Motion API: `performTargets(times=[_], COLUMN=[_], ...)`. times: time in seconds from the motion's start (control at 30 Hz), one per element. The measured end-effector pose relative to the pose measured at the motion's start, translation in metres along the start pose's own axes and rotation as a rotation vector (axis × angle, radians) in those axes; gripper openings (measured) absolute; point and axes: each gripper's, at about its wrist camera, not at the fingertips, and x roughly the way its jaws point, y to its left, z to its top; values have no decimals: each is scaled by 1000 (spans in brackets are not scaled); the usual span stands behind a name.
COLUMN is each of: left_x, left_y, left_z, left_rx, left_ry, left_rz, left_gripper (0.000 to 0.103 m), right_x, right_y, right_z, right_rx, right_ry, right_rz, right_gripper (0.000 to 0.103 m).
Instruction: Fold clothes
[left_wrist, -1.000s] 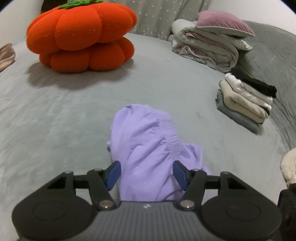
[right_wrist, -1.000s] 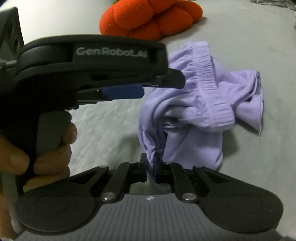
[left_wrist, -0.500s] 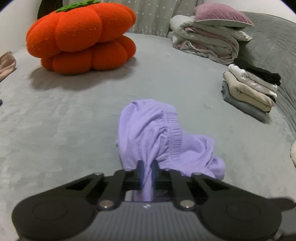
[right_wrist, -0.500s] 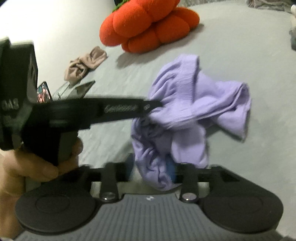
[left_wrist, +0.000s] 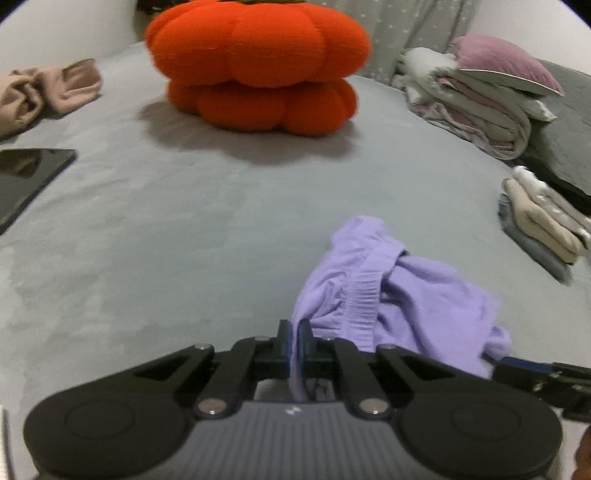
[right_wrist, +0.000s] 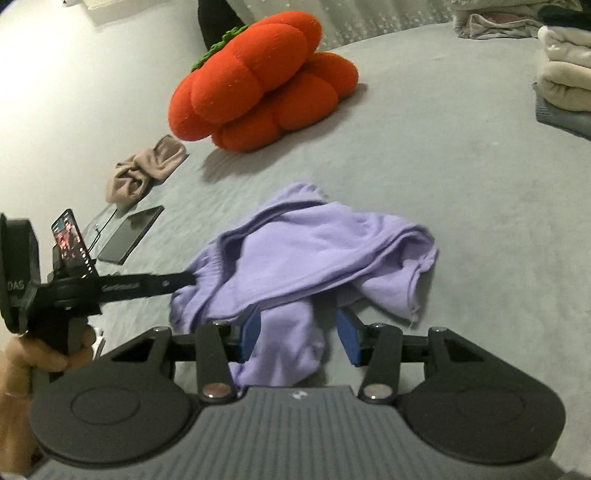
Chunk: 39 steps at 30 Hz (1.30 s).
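A crumpled lilac garment (left_wrist: 399, 291) with an elastic waistband lies on the grey bed (left_wrist: 184, 229). My left gripper (left_wrist: 294, 339) is shut on its near left edge. In the right wrist view the same lilac garment (right_wrist: 314, 251) spreads ahead, and the left gripper (right_wrist: 184, 278) grips its left side. My right gripper (right_wrist: 297, 334) is open, its blue pads (right_wrist: 347, 336) on either side of a hanging fold of the garment, not pinching it.
An orange pumpkin cushion (left_wrist: 258, 66) sits at the back. Folded clothes (left_wrist: 543, 218) are stacked at the right, with bedding and a pink pillow (left_wrist: 480, 88) behind. A beige cloth (right_wrist: 147, 170) and a dark tablet (right_wrist: 131, 234) lie to the left.
My left gripper closed on the garment's edge and pulled it left. My right gripper let go of the garment and opened; the garment now lies more spread out.
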Motion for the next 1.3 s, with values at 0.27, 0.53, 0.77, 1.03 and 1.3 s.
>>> performTargets(times=[0.27, 0.53, 0.77, 1.03, 1.3], left_x=[-2, -8, 23, 37, 21], left_y=[23, 8, -31, -29, -9], left_z=[-1, 7, 13, 23, 31], left_rx=[-2, 10, 116, -25, -87], left_ry=[21, -26, -39, -61, -156], left_rz=[60, -88, -60, -5, 97], left_gripper=[3, 49, 49, 7, 6], right_x=[-1, 5, 17, 11, -27], right_y=[-6, -9, -16, -23, -33], right_z=[1, 3, 10, 11, 26], right_rx=[21, 88, 183, 175, 138], right_ry=[-11, -27, -84, -172, -341], right_rz=[-29, -17, -29, -81, -196], right_gripper=[51, 51, 44, 5, 4])
